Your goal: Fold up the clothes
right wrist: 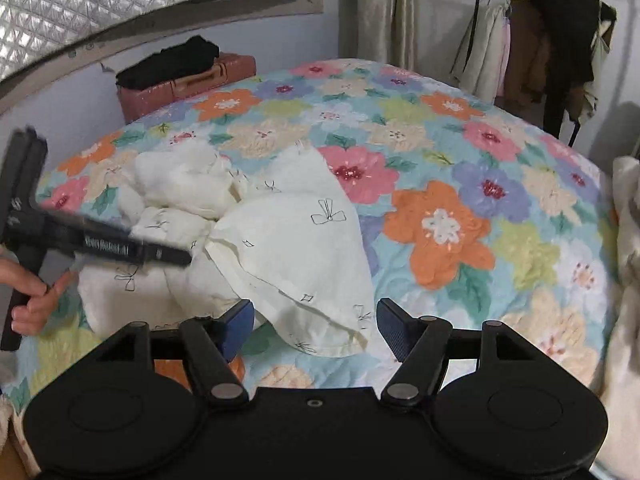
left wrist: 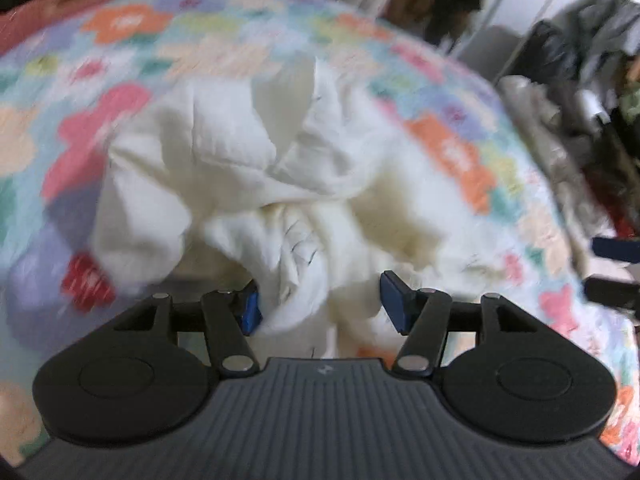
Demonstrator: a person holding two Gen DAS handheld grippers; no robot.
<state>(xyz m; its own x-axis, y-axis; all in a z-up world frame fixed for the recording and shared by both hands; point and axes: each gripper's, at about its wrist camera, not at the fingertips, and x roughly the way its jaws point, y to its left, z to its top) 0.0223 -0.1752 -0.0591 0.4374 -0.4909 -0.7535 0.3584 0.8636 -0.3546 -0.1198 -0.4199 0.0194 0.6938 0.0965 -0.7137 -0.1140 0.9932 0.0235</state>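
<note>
A crumpled cream garment with small bow prints [right wrist: 276,240] lies in a heap on the flowered bedspread [right wrist: 440,216]. It fills the middle of the blurred left wrist view [left wrist: 280,184]. My left gripper [left wrist: 320,304] is open, with cloth bulging up between its blue pads; the left pad [left wrist: 250,310] touches the fabric. That gripper also shows from the side in the right wrist view [right wrist: 168,254], low over the heap. My right gripper [right wrist: 316,326] is open, its pads on either side of the garment's near corner.
A pink suitcase [right wrist: 188,84] with black clothes on top stands at the bed's far left. A clothes rack [right wrist: 532,36] with hanging garments stands at the far right. More cream cloth [right wrist: 628,280] hangs at the right edge.
</note>
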